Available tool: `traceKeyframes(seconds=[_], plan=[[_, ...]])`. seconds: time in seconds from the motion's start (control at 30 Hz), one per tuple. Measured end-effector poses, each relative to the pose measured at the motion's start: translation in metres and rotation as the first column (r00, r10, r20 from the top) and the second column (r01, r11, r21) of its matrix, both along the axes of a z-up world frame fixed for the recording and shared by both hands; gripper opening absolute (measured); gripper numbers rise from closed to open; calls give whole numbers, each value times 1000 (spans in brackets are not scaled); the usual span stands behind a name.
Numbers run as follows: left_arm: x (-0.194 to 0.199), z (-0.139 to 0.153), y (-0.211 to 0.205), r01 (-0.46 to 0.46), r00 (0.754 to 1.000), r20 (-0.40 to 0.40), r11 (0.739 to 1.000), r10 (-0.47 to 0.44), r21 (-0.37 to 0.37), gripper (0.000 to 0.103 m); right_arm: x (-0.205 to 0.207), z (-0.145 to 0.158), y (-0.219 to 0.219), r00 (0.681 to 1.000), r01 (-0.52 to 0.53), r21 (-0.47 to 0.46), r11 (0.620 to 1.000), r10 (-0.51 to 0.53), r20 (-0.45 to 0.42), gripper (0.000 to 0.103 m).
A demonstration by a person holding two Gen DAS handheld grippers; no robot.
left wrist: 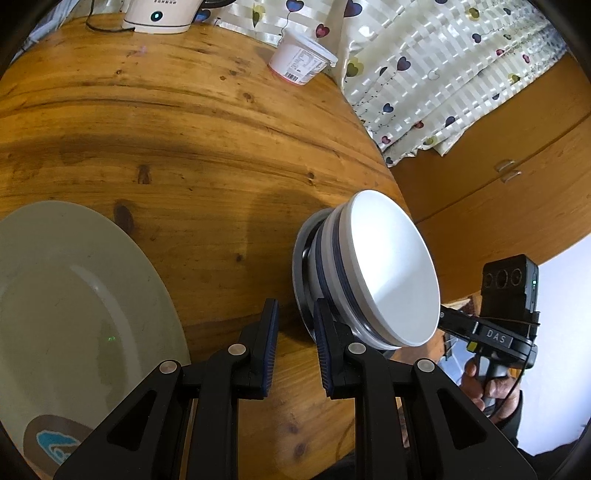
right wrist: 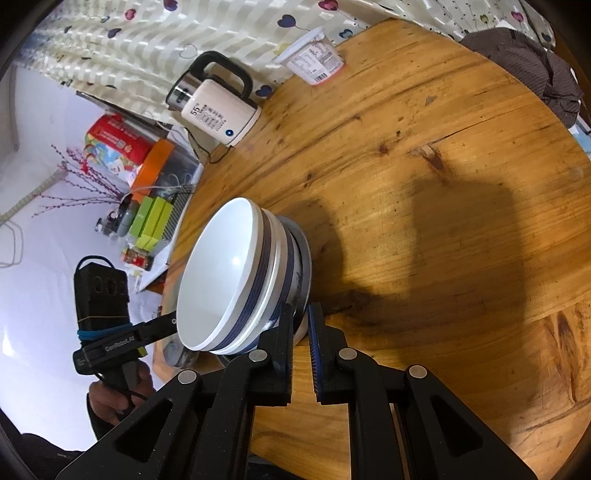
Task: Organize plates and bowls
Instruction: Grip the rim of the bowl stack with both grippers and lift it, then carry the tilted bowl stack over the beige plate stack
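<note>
Round wooden table (right wrist: 424, 229) carries everything. Stacked bowls (right wrist: 236, 277) sit on a small plate (right wrist: 304, 258) at its near edge; the right gripper (right wrist: 300, 349), jaws drawn together, seems clamped on that plate's rim, probably to shift the whole stack. Left gripper (left wrist: 293, 352) stands slightly apart, holding nothing, its right finger against the same plate. Left of it lies a large plate (left wrist: 74, 295); kettle (right wrist: 218, 110) and tub (right wrist: 314, 61) sit well beyond, clear of both.

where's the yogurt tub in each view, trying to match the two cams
Left wrist view: the yogurt tub sits near the top, right of centre, at the table's far edge against the heart-print curtain.
Right wrist view: the yogurt tub sits at the top, just right of centre, by the same curtain.
Shared landmark: the white kettle, left of the tub in both.
</note>
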State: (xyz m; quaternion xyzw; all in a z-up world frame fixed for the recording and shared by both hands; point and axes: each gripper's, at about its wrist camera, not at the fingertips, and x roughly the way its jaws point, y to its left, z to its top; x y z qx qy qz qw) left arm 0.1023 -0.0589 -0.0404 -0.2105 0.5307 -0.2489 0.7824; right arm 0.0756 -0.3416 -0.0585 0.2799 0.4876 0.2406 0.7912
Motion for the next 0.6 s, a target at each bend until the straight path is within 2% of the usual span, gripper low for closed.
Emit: traceKeyframes(seconds=[0.17,0.27,0.6], plan=[[1,-2,0,11,1000,0,999,-11,-30,17,1,0,-2,1000,2,8,1000,-3,4,9],[0,-2,1,23,1000,-2,998,-23,-65,8,-1,0,-3,1000,1,8,1000,-1,9,9],[-1,0,-2,26,999,22,999,-26,-45,8,-1,1,-4,1000,5,-7,1000,-5,14,9]])
